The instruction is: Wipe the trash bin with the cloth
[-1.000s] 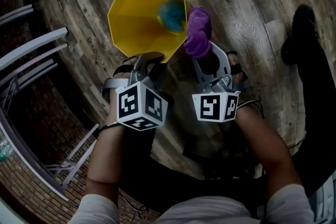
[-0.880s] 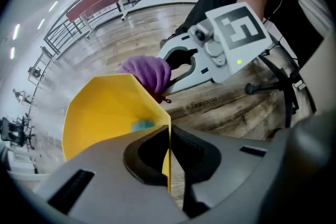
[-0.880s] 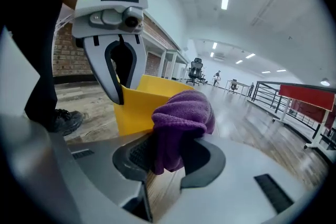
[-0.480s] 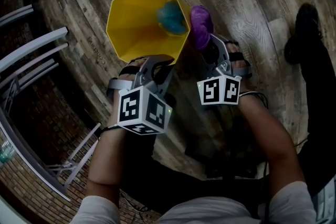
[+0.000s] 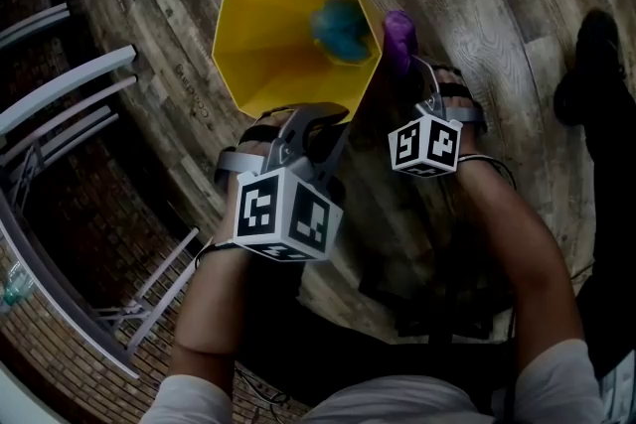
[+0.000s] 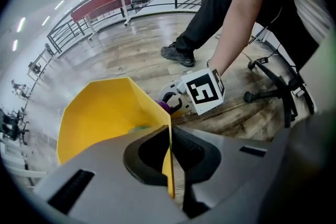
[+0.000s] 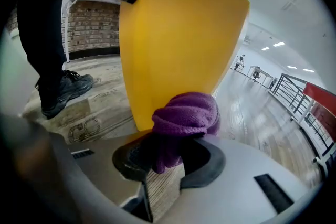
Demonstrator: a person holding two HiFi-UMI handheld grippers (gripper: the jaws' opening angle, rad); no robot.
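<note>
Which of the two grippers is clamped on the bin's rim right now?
The left gripper: its jaws pinch the yellow trash bin at its rim. The right gripper instead grips the purple cloth, held by the bin's outside.

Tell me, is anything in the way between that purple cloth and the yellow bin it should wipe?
Nothing visible. The cloth, clamped in the jaws of the right gripper, seems to sit against the outer wall of the bin. The left gripper pinches the rim further round, clear of the cloth.

The bluish thing (image 5: 341, 27) inside the trash bin (image 5: 278, 35) is too blurred to identify; only part of the cloth (image 5: 398, 37) shows beside its rim.
</note>
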